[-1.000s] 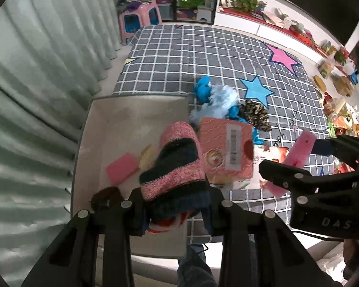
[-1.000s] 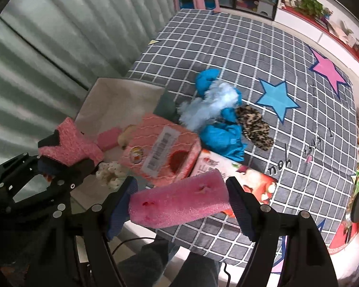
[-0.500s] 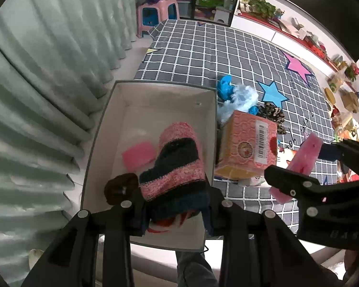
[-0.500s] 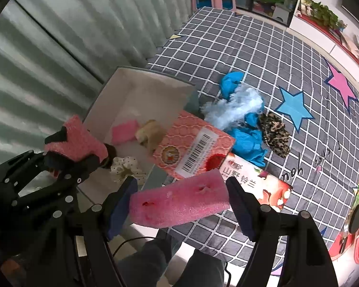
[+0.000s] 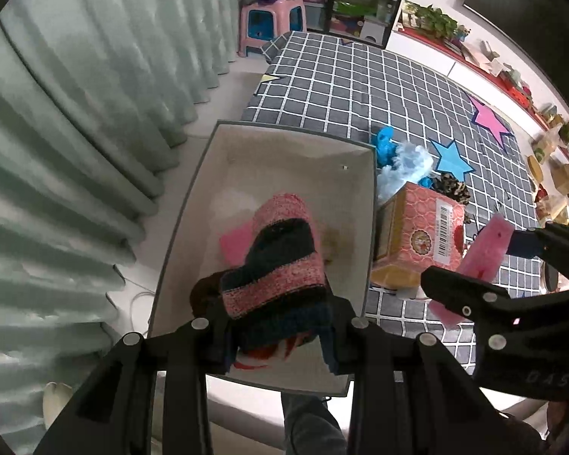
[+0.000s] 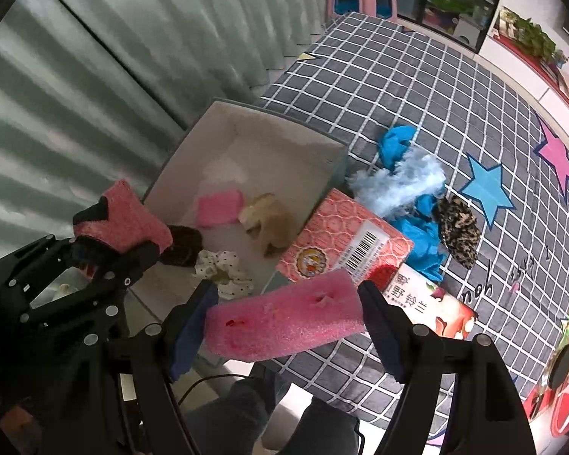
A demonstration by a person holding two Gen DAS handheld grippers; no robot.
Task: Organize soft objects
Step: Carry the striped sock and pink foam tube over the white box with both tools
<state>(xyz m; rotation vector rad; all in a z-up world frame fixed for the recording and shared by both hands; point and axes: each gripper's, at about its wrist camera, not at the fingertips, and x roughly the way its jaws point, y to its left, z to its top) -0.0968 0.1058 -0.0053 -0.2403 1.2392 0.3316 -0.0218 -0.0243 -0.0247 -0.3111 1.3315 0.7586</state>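
Note:
My left gripper is shut on a pink and dark striped knitted sock and hangs over the near end of a white box. In the right wrist view the same sock shows at the left, over the box's near left side. My right gripper is shut on a pink foam sponge, held above the mat just right of the box. Inside lie a pink cloth, a tan plush toy, a brown soft thing and a dotted white cloth.
A pink carton and a flat red packet lie on the checked mat beside the box. Blue cloths, pale fluff and a leopard-print piece sit behind. Curtains hang left; a person's legs stand below.
Both grippers have drifted left with their loads. The box has come more fully under the left gripper, and the carton has shifted to the right in its view.

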